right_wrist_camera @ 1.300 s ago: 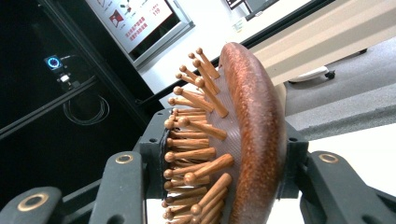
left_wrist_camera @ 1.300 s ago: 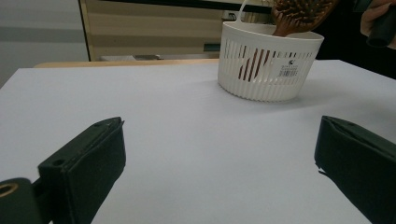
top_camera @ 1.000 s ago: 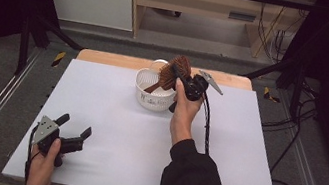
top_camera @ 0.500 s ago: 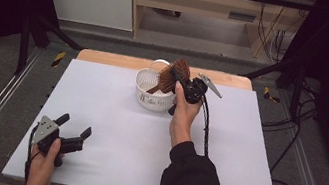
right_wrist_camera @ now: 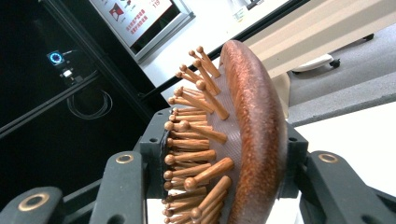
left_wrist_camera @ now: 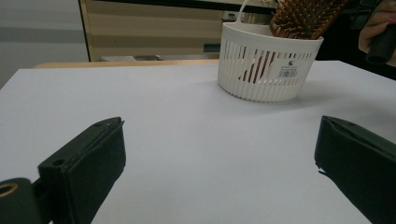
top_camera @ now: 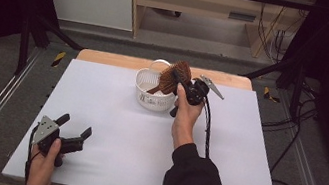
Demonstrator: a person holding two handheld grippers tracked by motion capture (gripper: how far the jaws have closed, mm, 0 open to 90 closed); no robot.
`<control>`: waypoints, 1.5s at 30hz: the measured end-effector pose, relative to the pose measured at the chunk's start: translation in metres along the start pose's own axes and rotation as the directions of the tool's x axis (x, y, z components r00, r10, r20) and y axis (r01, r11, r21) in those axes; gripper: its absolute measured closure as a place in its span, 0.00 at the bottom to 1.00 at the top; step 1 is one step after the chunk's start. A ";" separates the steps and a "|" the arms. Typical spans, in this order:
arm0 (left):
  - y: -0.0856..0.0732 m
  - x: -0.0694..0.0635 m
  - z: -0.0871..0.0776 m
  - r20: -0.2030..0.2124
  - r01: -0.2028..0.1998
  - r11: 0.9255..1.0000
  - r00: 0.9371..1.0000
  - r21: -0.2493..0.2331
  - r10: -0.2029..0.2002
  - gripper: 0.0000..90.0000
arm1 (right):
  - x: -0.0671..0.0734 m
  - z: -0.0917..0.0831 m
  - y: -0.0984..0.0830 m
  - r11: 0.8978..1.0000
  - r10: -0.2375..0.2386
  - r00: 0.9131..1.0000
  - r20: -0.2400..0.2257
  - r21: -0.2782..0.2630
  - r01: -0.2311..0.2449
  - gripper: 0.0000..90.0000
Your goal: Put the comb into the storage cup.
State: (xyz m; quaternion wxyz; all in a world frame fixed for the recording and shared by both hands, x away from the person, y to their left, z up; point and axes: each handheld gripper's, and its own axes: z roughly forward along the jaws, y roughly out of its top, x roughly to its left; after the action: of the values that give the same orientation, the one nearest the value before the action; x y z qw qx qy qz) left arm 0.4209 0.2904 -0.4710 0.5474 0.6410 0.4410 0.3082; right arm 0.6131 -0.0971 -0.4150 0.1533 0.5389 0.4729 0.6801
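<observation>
Gripping hairbrush (top_camera: 174, 78) in R gripper (top_camera: 184, 87), handle slanting down into basket (top_camera: 143, 98).

Hairbrush (top_camera: 175, 76) handle in basket (top_camera: 143, 100), prob. mid-table (top_camera: 110, 129)

There is one brush (top_camera: 175, 77), far on the table (top_camera: 113, 114). There is one white basket (top_camera: 151, 98) under it. There are two grippers: one on the near left (top_camera: 75, 134), one far right (top_camera: 182, 83). There is one table.
</observation>
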 end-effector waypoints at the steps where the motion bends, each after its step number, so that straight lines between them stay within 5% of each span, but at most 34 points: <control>1: 0.000 0.000 0.000 0.000 0.000 1.000 1.000 0.000 0.000 0.02 | 0.000 -0.001 0.000 1.000 0.006 1.000 0.000 -0.001 -0.006 0.56; 45: 0.000 -0.001 0.001 0.005 0.001 1.000 1.000 0.005 -0.001 0.02 | -0.015 -0.001 0.005 0.996 0.037 0.999 0.002 0.076 -0.037 0.55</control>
State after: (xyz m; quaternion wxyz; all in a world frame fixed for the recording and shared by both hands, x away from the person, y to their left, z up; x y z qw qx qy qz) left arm 0.4216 0.2890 -0.4714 0.5471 0.6427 0.4409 0.3054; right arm 0.6192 -0.1108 -0.4197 0.1202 0.5530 0.4883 0.6643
